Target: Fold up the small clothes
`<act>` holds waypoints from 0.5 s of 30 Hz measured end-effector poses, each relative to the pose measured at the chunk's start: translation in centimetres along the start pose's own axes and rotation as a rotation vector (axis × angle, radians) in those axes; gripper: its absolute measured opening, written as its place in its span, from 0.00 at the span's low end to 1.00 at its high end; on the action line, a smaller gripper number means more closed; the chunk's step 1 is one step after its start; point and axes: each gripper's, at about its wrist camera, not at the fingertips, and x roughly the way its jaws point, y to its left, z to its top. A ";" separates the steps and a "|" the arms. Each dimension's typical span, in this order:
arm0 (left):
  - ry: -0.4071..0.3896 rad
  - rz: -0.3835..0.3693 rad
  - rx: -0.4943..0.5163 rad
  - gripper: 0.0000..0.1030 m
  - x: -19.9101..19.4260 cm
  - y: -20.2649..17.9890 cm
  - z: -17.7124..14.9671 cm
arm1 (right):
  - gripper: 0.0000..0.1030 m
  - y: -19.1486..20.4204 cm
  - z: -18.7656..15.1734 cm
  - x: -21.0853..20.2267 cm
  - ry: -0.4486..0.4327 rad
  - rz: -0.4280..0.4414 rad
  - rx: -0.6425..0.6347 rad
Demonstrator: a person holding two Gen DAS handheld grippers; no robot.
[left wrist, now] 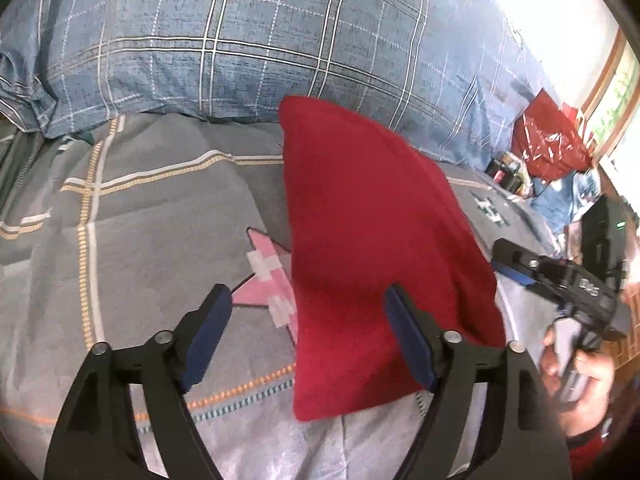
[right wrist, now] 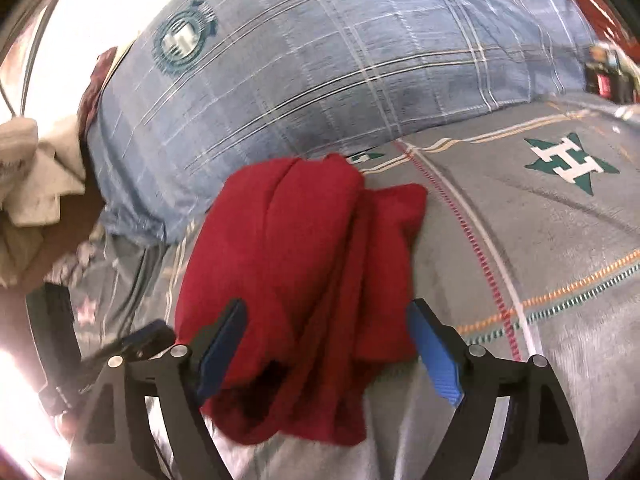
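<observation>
On the grey patterned bedspread [left wrist: 120, 240], a red garment [right wrist: 304, 264] lies folded just before the blue plaid pillow [left wrist: 240, 40].

Both grippers stand released, nothing pinched. Its long axis runs away from the fingers toward the pillow. Right gripper [right wrist: 328, 344] straddles the near end, cloth lying loose between wide jaws; left gripper [left wrist: 308, 340] sits off its left edge, one pad over the cloth. I'd judge the right hand nearer for another fold.
</observation>
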 end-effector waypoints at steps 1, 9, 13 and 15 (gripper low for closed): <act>0.007 -0.021 -0.008 0.81 0.4 0.1 0.4 | 0.83 -0.4 0.2 0.3 0.003 -0.003 0.013; 0.092 -0.123 -0.019 0.81 4.8 -0.3 1.9 | 0.85 -3.0 1.7 3.9 0.039 0.068 0.095; 0.109 -0.179 -0.017 0.81 6.0 -0.9 1.8 | 0.85 -1.0 1.4 5.0 0.070 0.137 0.041; 0.111 -0.177 0.000 0.80 6.5 -1.4 1.5 | 0.78 0.2 1.3 5.9 0.088 0.114 -0.020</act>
